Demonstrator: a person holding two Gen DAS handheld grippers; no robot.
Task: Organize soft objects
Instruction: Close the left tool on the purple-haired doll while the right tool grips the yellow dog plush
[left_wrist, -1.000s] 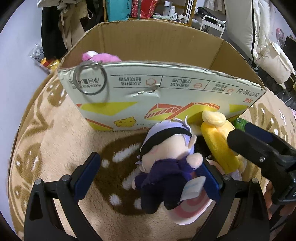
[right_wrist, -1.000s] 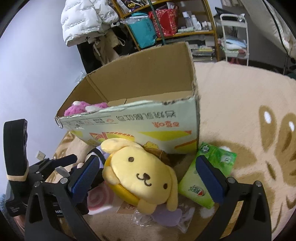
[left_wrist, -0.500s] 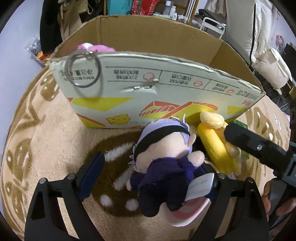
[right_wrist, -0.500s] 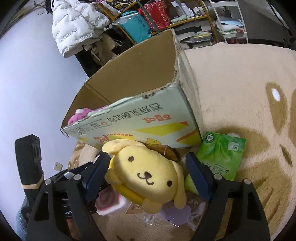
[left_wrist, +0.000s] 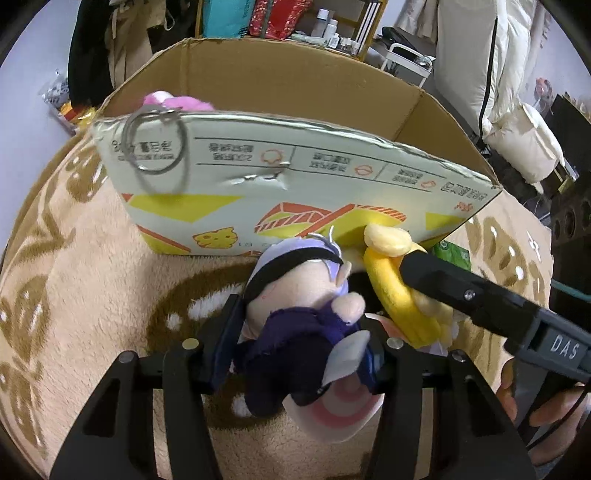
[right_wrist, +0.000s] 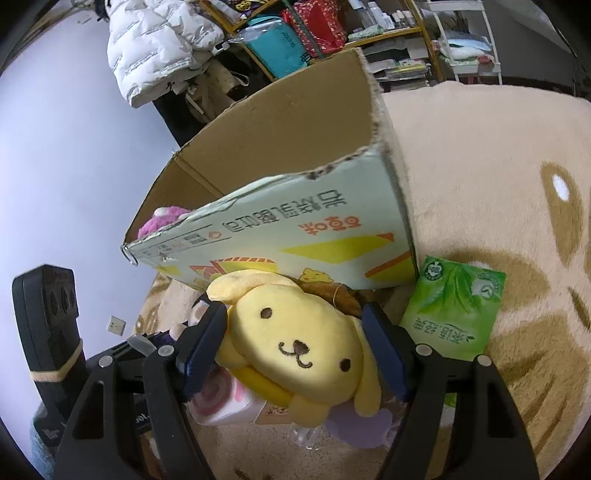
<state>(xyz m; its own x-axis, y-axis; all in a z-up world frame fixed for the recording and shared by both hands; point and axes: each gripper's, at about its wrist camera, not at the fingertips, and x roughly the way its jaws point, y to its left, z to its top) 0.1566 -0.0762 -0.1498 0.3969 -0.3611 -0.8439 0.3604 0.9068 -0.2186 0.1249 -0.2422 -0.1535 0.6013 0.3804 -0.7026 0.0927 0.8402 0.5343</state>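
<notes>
My left claw (left_wrist: 295, 350) is closing on the purple doll (left_wrist: 295, 332); my right claw (right_wrist: 295, 350) is closing on the yellow dog plush (right_wrist: 295, 343). Both sit on the rug (left_wrist: 92, 295), just before the cardboard box (left_wrist: 295, 184).

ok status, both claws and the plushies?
Left claw closing on purple doll. Right claw closing on yellow dog plush. Cardboard box open, unobstructed.

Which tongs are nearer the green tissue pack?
Right. The right tongs, closing around the yellow dog plush, sit beside the green tissue pack; the left tongs are farther, around the purple doll.
</notes>
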